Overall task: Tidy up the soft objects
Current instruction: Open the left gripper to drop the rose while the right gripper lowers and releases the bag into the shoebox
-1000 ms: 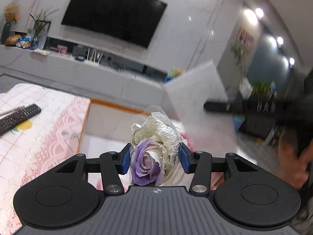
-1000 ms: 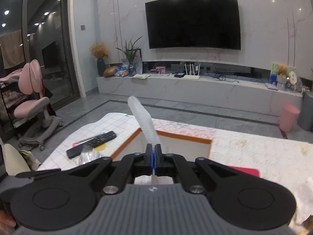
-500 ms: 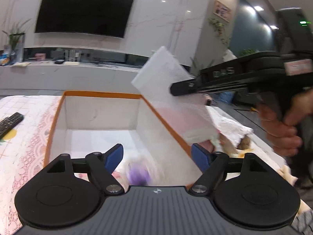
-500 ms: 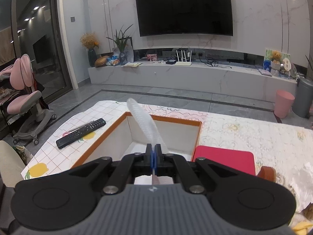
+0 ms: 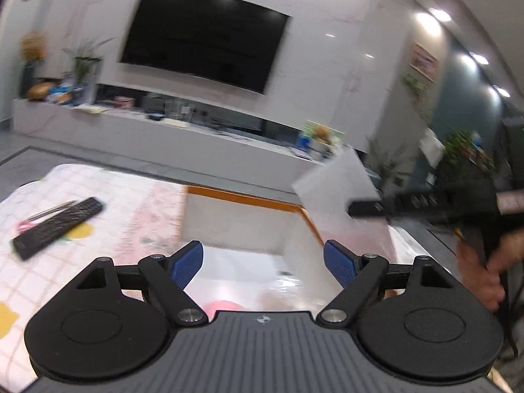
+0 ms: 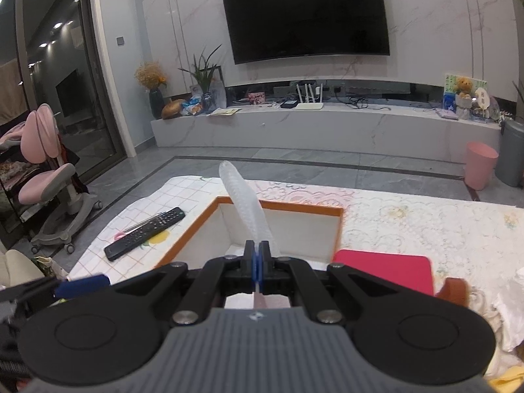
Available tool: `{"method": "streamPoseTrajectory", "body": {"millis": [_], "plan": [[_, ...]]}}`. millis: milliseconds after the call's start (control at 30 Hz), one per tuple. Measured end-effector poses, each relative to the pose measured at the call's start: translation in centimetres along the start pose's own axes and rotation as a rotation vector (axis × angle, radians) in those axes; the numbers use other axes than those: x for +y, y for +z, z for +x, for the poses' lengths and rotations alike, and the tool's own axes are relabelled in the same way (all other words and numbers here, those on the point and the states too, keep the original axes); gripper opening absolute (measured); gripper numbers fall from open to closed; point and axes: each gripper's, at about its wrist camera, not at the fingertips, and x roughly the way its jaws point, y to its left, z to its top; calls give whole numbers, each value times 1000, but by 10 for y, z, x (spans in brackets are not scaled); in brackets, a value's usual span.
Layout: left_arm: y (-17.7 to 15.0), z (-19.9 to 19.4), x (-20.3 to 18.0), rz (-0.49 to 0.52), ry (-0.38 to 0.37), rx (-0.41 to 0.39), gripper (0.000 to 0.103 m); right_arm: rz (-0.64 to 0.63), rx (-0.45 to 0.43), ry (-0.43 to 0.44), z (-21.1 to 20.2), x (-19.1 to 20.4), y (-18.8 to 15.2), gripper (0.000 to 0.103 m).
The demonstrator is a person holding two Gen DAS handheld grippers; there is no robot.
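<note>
My left gripper (image 5: pixel 263 263) is open and empty above the near end of a white box with an orange rim (image 5: pixel 242 197). Something pink (image 5: pixel 219 306) shows low inside the box, partly hidden by the gripper body. My right gripper (image 6: pixel 257 260) is shut on a thin white foam sheet (image 6: pixel 244 206) that stands up over the same box (image 6: pixel 281 203). In the left wrist view the sheet (image 5: pixel 334 183) hangs over the box's right rim, held by the right gripper (image 5: pixel 352 211).
A black remote (image 6: pixel 145 233) and a pink-handled tool lie left of the box on the patterned tablecloth (image 6: pixel 409 216); the remote also shows in the left wrist view (image 5: pixel 57 227). A red pad (image 6: pixel 383 270) lies right of the box. White crumpled material (image 6: pixel 511 308) sits at the far right.
My left gripper opened and let the purple and white flower bundle drop into the box, then tilted back up. The right gripper kept its hold on the foam sheet and shifted slightly over the box.
</note>
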Motion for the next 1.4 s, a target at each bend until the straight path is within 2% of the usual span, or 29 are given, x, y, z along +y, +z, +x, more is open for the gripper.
{"method": "streamPoseTrajectory", "body": {"millis": [133, 333, 500, 667, 767, 900, 1100, 1233, 1300, 1400], "plan": [[8, -5, 18, -53, 32, 16, 98, 2, 15, 17, 11, 13, 2, 0], [16, -9, 17, 61, 104, -11, 98, -13, 34, 36, 25, 32, 4, 0], [20, -9, 25, 28, 153, -17, 98, 12, 77, 77, 45, 42, 4, 0], [20, -6, 35, -7, 213, -9, 98, 118, 160, 144, 76, 42, -7, 0], [20, -6, 39, -1, 222, 3, 98, 140, 185, 133, 93, 46, -13, 0], [19, -6, 39, 18, 242, 10, 98, 294, 232, 202, 112, 37, -22, 0], [19, -6, 39, 30, 242, 8, 98, 462, 240, 276, 120, 27, -30, 0], [18, -5, 40, 24, 244, 18, 98, 569, 233, 397, 114, 21, -32, 0], [17, -3, 39, 28, 248, 24, 98, 541, 263, 387, 117, 25, -32, 0], [16, -3, 39, 37, 251, 27, 98, 451, 356, 243, 128, 33, -37, 0]]}}
